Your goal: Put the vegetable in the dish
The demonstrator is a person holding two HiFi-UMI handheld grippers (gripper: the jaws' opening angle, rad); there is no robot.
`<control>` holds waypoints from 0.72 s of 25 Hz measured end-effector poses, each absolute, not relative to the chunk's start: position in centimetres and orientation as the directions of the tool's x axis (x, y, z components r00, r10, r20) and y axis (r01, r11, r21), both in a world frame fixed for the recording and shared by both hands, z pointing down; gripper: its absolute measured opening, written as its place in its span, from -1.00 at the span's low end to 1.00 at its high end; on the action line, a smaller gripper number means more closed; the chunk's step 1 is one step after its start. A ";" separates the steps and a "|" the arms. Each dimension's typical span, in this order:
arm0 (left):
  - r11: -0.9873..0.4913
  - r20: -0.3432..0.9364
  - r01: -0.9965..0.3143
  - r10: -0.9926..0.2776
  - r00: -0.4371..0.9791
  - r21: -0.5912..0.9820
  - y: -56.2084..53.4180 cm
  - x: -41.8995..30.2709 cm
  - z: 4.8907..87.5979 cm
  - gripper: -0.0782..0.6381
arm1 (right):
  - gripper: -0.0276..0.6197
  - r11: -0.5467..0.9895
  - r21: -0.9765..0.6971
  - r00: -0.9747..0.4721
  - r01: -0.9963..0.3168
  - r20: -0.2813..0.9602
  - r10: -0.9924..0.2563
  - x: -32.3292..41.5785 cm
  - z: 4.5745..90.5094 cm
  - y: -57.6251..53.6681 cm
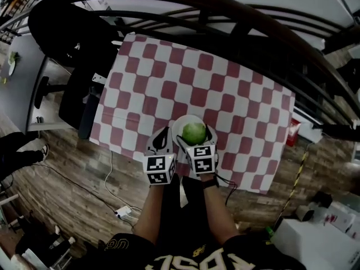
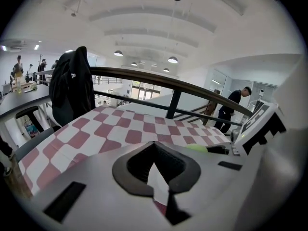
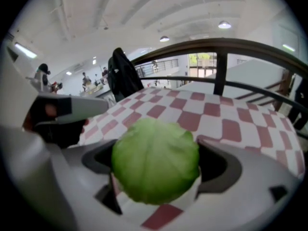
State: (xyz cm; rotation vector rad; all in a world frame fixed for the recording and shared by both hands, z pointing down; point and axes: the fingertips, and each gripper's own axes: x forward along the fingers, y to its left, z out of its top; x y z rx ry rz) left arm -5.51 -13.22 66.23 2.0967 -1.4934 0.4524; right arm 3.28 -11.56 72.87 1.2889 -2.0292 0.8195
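A round green cabbage (image 1: 194,133) sits in or just over a white dish (image 1: 182,122) near the front edge of the red-and-white checked table (image 1: 225,83). My right gripper (image 1: 195,136) has a jaw on each side of the cabbage (image 3: 155,160), shut on it; the dish's white (image 3: 139,210) shows beneath. My left gripper (image 1: 161,136) rests just left of the dish, shut, holding nothing. In the left gripper view, that gripper (image 2: 161,191) has its jaws nearly together, and a sliver of the cabbage (image 2: 196,147) shows at the right.
A black jacket (image 1: 62,32) hangs over a chair at the table's far left. A dark curved railing (image 1: 253,16) runs behind the table. A red item (image 1: 292,134) sits off the right edge. Cables and a power strip (image 1: 122,211) lie on the wooden floor.
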 end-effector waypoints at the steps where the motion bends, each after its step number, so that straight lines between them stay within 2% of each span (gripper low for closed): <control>1: -0.252 0.553 -0.942 -0.763 0.335 0.223 -13.2 -5.7 66.7 -0.73 | 0.70 0.341 -0.184 -0.353 -0.922 0.760 -0.545 3.0 73.5 -11.4; 7: -0.252 0.581 -0.939 -0.738 0.343 0.235 -12.9 -6.2 68.3 -0.73 | 0.70 0.344 -0.188 -0.341 -0.920 0.816 -0.467 1.9 76.7 -10.3; 18: -0.229 0.589 -0.943 -0.738 0.330 0.241 -13.6 -7.7 68.9 -0.73 | 0.70 0.317 -0.135 -0.264 -0.939 0.872 -0.412 2.1 79.2 -11.4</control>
